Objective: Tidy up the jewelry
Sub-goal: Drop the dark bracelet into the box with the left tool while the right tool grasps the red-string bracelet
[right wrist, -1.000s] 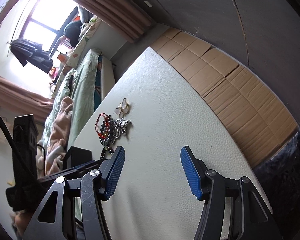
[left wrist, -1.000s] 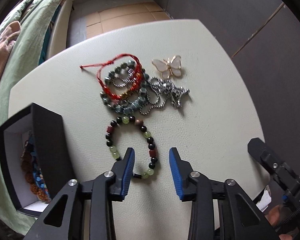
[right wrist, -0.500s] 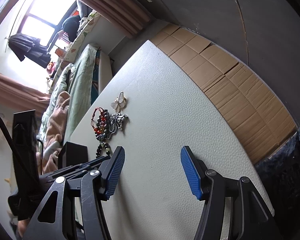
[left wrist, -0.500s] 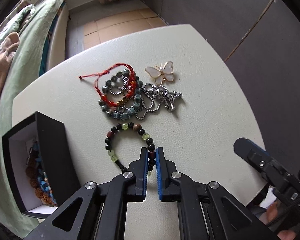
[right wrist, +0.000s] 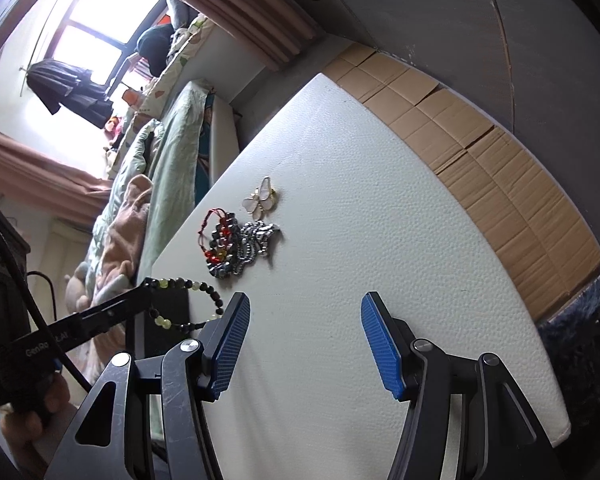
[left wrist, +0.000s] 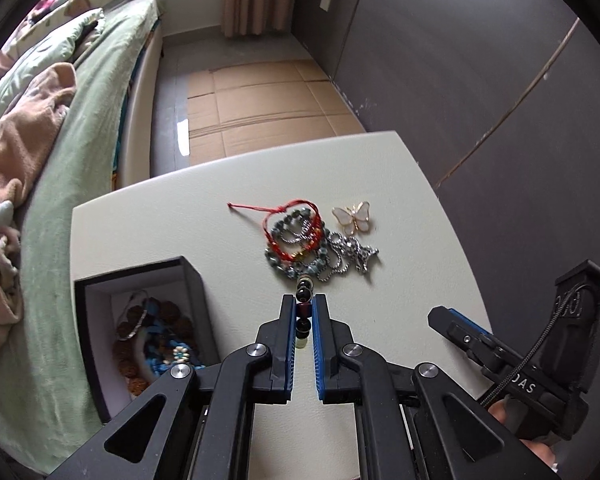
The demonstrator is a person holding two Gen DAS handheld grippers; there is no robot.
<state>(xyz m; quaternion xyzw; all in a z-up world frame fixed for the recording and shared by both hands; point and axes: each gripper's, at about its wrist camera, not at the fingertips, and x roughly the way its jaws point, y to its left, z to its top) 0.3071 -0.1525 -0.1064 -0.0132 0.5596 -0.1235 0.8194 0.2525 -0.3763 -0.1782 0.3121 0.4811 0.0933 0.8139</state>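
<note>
My left gripper [left wrist: 303, 308] is shut on a bracelet of black and pale green beads [left wrist: 303, 295] and holds it above the white table [left wrist: 400, 184]. The bracelet hangs from that gripper in the right wrist view [right wrist: 188, 302]. A pile of bracelets [left wrist: 300, 240] with a red cord, grey beads and a silver chain lies ahead, with a butterfly brooch [left wrist: 353, 218] to its right. An open black box [left wrist: 140, 320] with jewelry inside stands at the left. My right gripper [right wrist: 304, 332] is open and empty over the table.
A bed with green bedding [left wrist: 60, 128] runs along the table's left side. Cardboard sheets [left wrist: 260, 100] cover the floor beyond the table. A dark wall [left wrist: 460, 60] stands to the right. The right gripper's body [left wrist: 520, 368] sits at the lower right.
My left gripper closed on the beaded bracelet and lifted it off the table, pulling back and up. The right gripper stayed open and barely moved.
</note>
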